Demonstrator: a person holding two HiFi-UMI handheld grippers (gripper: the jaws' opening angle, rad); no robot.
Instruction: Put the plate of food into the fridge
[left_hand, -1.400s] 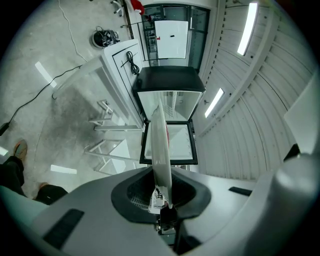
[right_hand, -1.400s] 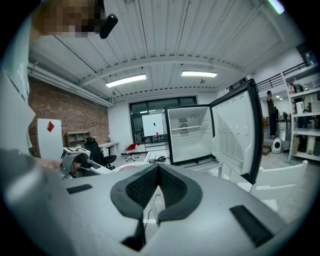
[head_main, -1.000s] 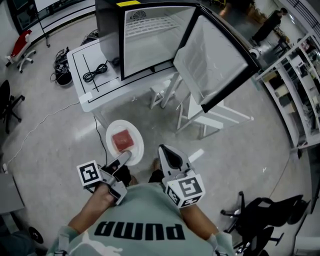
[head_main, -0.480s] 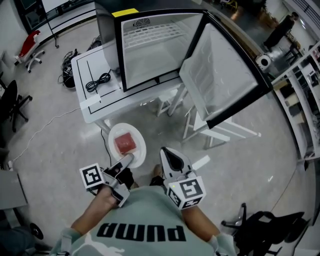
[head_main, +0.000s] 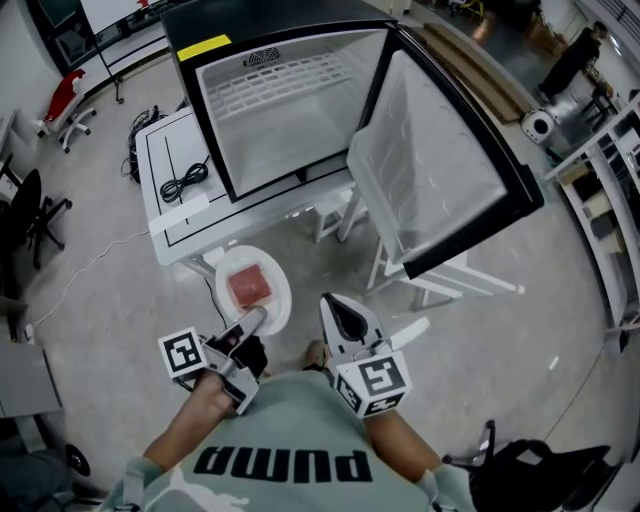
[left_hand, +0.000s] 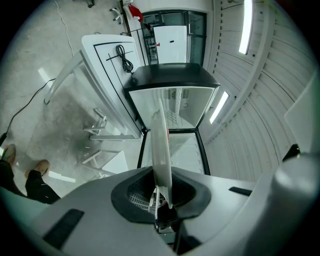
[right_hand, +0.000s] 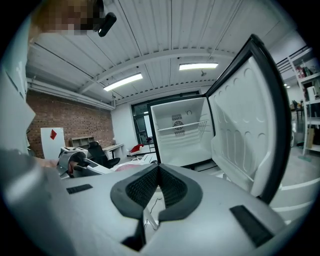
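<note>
A white plate (head_main: 268, 296) with a red block of food (head_main: 249, 285) hangs level above the floor, just in front of the table. My left gripper (head_main: 252, 317) is shut on its near rim. In the left gripper view the plate (left_hand: 161, 145) shows edge-on between the jaws. The black fridge (head_main: 285, 110) stands open on the table ahead, its white inside bare apart from a wire shelf (right_hand: 182, 126). Its door (head_main: 440, 165) swings out to the right. My right gripper (head_main: 333, 305) is beside the plate, shut and holding nothing.
The fridge sits on a white table (head_main: 172, 205) with a black coiled cable (head_main: 185, 180). White frame legs (head_main: 400, 270) stand below the open door. Shelving (head_main: 615, 190) lines the right side. Office chairs (head_main: 30, 205) stand at left, and a black chair (head_main: 535, 470) at lower right.
The fridge and table have come nearer and shifted lower-left in the head view. Both grippers keep their pose, and the plate stays held.
</note>
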